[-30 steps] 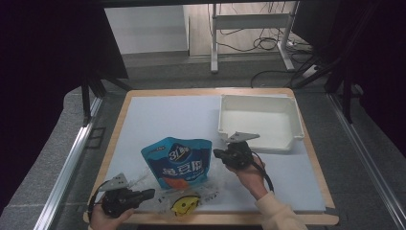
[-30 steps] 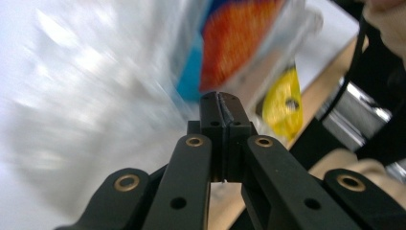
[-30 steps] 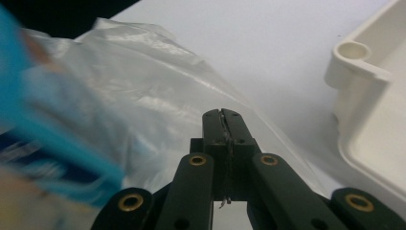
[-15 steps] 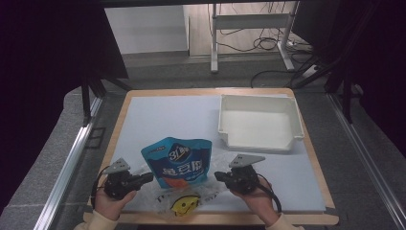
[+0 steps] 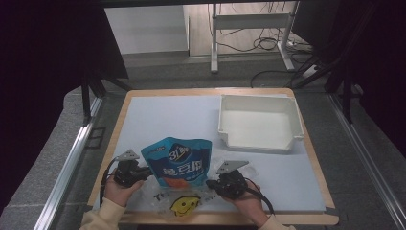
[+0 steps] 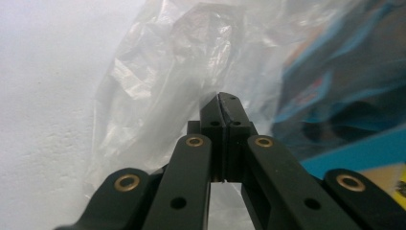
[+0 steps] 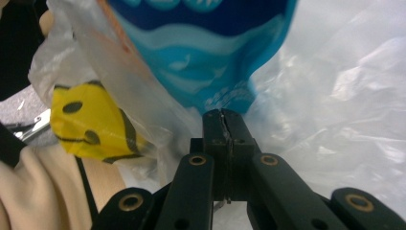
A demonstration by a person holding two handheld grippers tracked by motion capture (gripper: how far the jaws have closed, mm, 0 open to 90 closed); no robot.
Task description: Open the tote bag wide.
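Observation:
A blue snack pouch (image 5: 178, 160) stands inside a clear plastic bag (image 5: 165, 197) printed with a yellow smiley (image 5: 184, 206), near the table's front edge. My left gripper (image 5: 143, 175) sits at the bag's left side. In the left gripper view its jaws (image 6: 222, 98) are pressed together, with crinkled film (image 6: 158, 72) gathered at the tips and the pouch (image 6: 344, 86) to the right. My right gripper (image 5: 210, 183) is at the bag's right side, its jaws (image 7: 222, 115) shut where film (image 7: 344, 96) folds under the pouch (image 7: 201, 52). The smiley (image 7: 86, 120) hangs at left.
A white open tray (image 5: 258, 143) stands at the back right of the pale blue mat (image 5: 167, 120). The wooden board's edge (image 5: 230, 219) runs along the front. A cream sleeve (image 7: 33, 191) is close to the right gripper. Cables trail from both grippers.
The right gripper came down from beside the tray to the bag's right side. The left gripper moved forward from the front edge to the bag's left side. Both now sit against the film.

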